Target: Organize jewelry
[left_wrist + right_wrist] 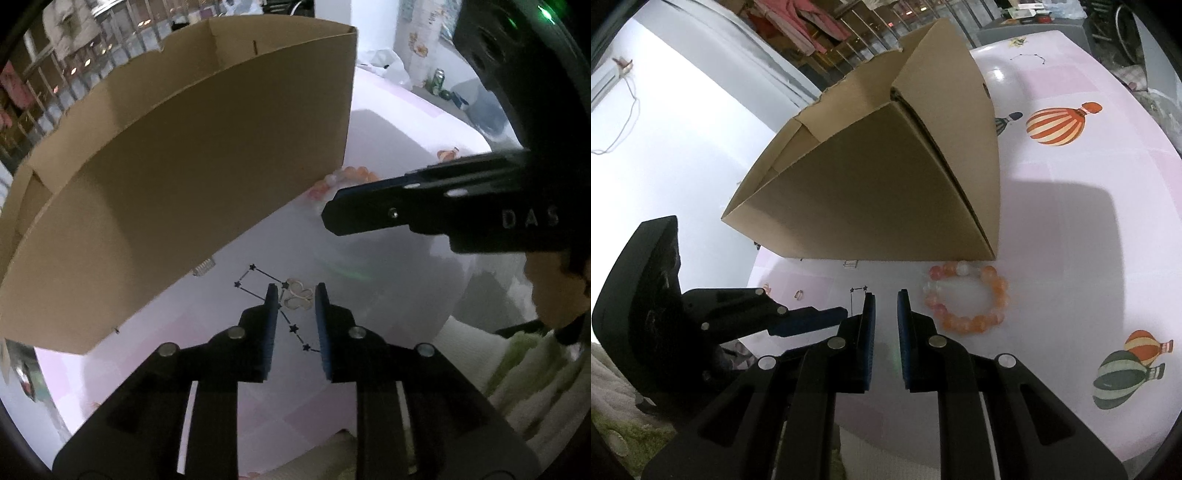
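The left gripper [295,295] hangs over the tabletop [388,258] with its jaws a little apart and nothing pressed between them; a small pale clover-shaped piece of jewelry [298,298] lies flat on the tabletop in the gap between the fingertips. The right gripper [885,306] also has its jaws slightly apart and holds nothing. A bracelet of orange and white beads [966,297] lies just to the right of its right fingertip, near the corner of the cardboard box [871,177] standing behind both. A small ring [799,294] lies further left, near the left gripper's arm.
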A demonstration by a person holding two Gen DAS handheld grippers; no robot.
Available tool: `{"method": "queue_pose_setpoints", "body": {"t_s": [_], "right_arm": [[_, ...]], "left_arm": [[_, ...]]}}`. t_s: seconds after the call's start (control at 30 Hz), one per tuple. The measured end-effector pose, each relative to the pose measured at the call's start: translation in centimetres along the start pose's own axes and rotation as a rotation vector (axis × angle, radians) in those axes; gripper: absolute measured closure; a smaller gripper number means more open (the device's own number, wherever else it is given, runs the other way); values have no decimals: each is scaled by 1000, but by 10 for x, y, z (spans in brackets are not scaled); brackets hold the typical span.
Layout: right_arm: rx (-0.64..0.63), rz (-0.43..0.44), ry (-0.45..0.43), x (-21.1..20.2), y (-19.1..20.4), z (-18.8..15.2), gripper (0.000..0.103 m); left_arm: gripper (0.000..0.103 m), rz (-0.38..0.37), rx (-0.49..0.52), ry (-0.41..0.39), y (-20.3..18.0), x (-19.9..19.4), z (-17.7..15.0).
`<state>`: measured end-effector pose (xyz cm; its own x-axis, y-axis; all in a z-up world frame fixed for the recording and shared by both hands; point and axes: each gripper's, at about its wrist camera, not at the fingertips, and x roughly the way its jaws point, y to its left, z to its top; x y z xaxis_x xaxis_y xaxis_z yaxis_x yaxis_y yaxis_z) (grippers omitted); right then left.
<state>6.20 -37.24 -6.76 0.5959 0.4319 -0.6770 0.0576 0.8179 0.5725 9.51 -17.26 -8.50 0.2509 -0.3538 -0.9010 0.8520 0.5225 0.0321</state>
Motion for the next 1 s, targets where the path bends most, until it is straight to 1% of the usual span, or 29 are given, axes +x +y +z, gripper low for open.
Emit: {"method": "queue_pose_setpoints", "body": {"t_s": [0.03, 0.13, 0.27, 0.3, 0.4, 0.47, 0.57, 0.67, 0.97, 1.0], "right_arm": [[1, 2, -1, 0, 0, -1, 90], [2, 9, -1, 1, -1, -1, 90], [0, 17, 1, 1, -1, -1, 90], [1, 21, 2, 2, -1, -2, 90], [5, 27, 4, 5, 0, -1, 90], [4, 32, 6, 7, 1, -1, 90], [3, 36, 5, 8, 1, 0, 90], [1, 34, 1, 7, 1, 1, 90], [-2, 27, -5, 1, 1, 0, 90], [-3, 26, -6, 0, 2, 0, 90]], "left_arm": [[82, -3, -11, 4, 0, 1, 0], [82, 22, -31, 16, -1, 6, -3], [82, 17, -78, 21, 0, 8, -2], [82, 21, -77, 21, 1, 9, -2], [91, 14, -75, 28, -2, 10, 4], [91, 24, -74, 28, -4, 8, 5], [91, 11, -92, 27, -1, 7, 4], [91, 22, -83, 22, -4, 6, 3], [91, 16, -87, 17, -5, 9, 3], [98, 14, -87, 14, -5, 9, 4]]}}
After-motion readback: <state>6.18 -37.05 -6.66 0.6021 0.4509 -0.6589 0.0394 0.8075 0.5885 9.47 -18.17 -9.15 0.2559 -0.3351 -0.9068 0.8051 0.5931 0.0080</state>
